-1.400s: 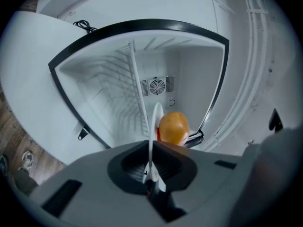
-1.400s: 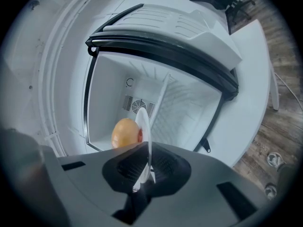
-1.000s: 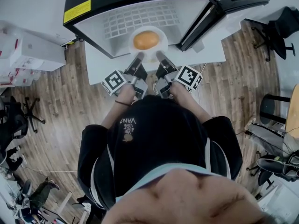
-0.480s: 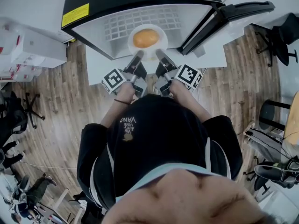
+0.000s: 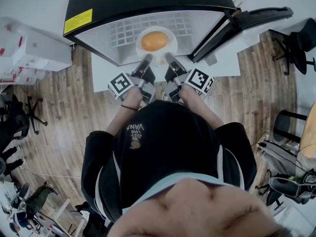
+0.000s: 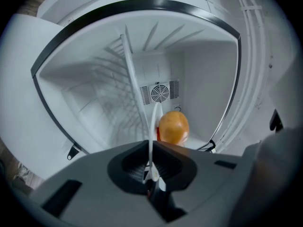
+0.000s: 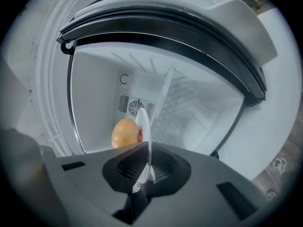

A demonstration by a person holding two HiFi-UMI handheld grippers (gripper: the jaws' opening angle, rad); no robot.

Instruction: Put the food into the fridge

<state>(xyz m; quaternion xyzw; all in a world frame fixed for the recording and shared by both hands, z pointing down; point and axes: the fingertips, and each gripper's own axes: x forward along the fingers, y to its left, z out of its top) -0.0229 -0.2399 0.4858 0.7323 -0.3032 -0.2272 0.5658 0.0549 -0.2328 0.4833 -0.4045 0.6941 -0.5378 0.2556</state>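
Note:
A round orange-brown bun [image 5: 154, 40] lies on a white plate [image 5: 170, 47], held level in the mouth of a small open fridge [image 5: 148, 4]. My left gripper [image 5: 146, 60] is shut on the plate's near-left rim and my right gripper [image 5: 169, 59] on its near-right rim. The left gripper view shows the plate [image 6: 153, 126] edge-on between the jaws of the left gripper [image 6: 152, 171], with the bun [image 6: 173, 127] just beyond. In the right gripper view the plate [image 7: 143, 122] likewise runs into the right gripper [image 7: 144, 167], the bun [image 7: 125, 133] to its left.
The fridge door [image 5: 247, 19] stands swung open to the right. A white wire shelf [image 5: 148, 21] crosses the fridge's inside, and a fan vent [image 6: 160, 93] sits in its back wall. The fridge rests on a white table [image 5: 232, 63]. Office chairs [image 5: 291, 33] and boxes [image 5: 29, 48] flank it.
The plate with the bun has edged a little further into the fridge opening. Both grippers keep the same hold on its rim.

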